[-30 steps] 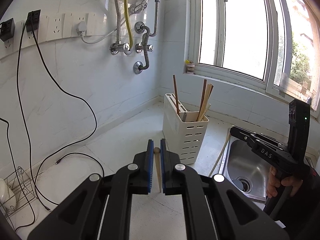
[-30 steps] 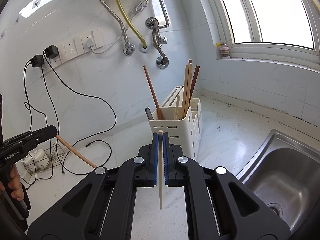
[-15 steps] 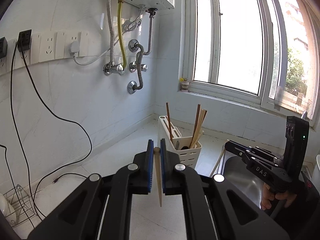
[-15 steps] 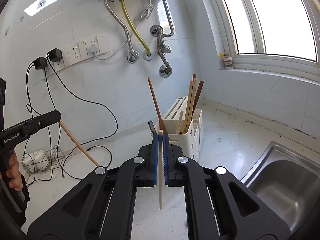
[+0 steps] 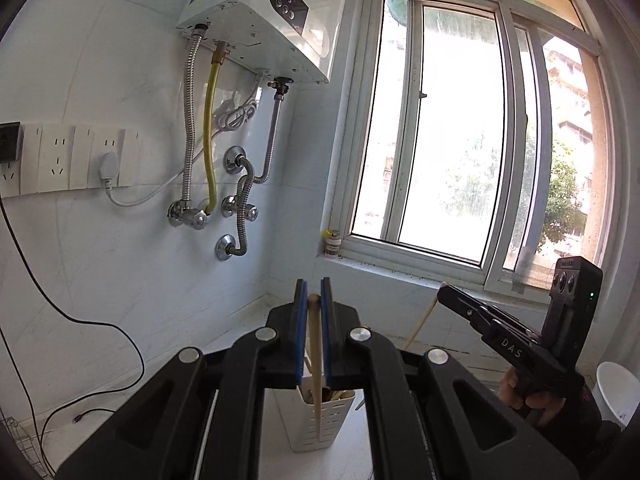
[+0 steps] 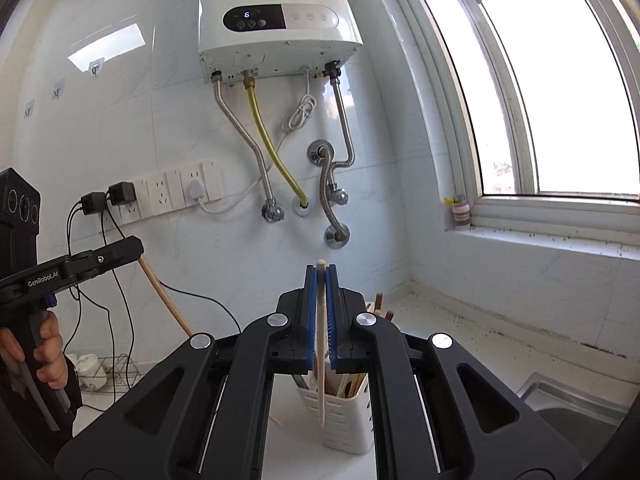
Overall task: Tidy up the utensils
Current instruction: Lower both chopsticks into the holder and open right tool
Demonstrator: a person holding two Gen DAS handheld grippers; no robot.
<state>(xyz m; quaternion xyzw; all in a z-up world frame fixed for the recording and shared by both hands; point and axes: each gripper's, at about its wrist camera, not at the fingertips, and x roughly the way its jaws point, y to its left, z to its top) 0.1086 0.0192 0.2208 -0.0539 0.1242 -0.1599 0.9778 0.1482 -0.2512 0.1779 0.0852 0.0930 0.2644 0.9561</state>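
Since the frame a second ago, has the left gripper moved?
Yes. The left gripper, shut on a wooden chopstick, has risen and tilted up: the utensil holder sank low and the water heater came into view.

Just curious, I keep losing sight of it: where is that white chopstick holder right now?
The white chopstick holder stands on the counter in the corner below the water heater, low in both views, just behind the right tongs.
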